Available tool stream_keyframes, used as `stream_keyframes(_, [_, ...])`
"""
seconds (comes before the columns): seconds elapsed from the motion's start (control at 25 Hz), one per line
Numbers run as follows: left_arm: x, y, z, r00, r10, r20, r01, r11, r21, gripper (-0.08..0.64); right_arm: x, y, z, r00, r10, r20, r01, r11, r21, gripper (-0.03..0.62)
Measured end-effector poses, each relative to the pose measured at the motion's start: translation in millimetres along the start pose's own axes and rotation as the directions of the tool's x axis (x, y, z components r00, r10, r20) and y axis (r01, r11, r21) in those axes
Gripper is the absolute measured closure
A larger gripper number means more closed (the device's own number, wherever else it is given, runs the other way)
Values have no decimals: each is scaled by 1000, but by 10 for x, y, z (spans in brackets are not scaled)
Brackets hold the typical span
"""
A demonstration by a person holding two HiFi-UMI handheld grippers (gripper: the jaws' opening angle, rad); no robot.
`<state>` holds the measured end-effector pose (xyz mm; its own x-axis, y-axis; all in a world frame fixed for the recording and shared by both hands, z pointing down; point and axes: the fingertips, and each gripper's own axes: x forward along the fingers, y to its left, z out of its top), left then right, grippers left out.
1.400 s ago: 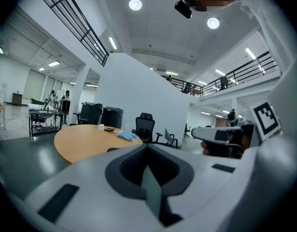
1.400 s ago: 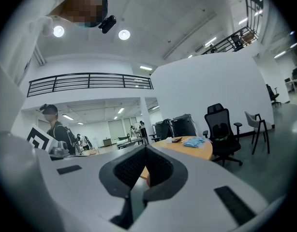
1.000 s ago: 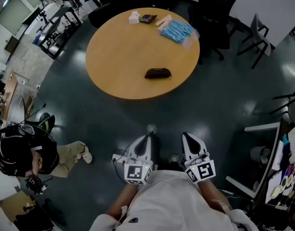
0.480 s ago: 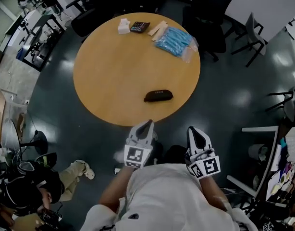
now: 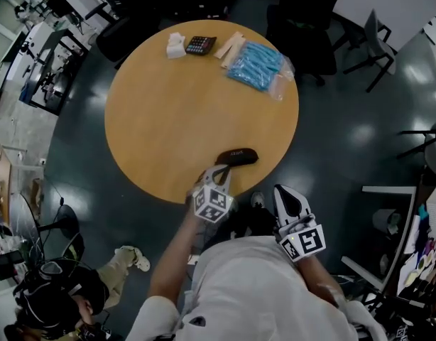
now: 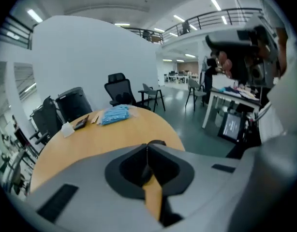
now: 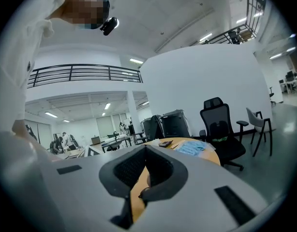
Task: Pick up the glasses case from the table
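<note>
Round table (image 5: pixel 168 119), glasses case (image 5: pixel 236 156), calc (image 5: pixel 201 45), blue pkt (image 5: pixel 257 64)

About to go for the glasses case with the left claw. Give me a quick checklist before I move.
1. The glasses case lies free near the table edge: ok.
2. The left claw is open for the grab: not ok, jaws together.
3. Whether the left claw touches the case: cannot tell.
4. The right claw is out of the way: ok, off the table, shut.
5. The calculator and blue packet are away from the case: ok, far side.
</note>
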<state>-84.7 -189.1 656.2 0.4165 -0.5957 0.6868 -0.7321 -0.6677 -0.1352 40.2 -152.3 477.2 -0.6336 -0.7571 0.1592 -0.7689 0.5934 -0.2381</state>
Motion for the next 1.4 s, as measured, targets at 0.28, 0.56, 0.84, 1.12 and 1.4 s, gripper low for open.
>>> stream_keyframes(0.28, [938,1,-407,889,-214,-404,320,923,213,294,292,-188,-25,999,22,-27,-21,999,35,577])
stream_keyframes(0.56, [1369,-91,-831,691,-268,-672,521,828,205,248,351,-450,-147,998,7,-65,-1,996,92,577])
stream_keyframes(0.84, [1486,-84,-909,662,-241,-710,557,791,251,229,423,-636,-196,997,18,-77,-9,994,109,577])
stream_keyframes(1.12, [1419,25,-702,801,-199,-564,400,880,258,230,446,-710,-133,998,24,-64,-19,996,87,577])
stream_keyframes(1.4, [313,229,325,994,-107,7,107,994,-6,230,487,-568,39,997,64,-33,-63,998,33,577])
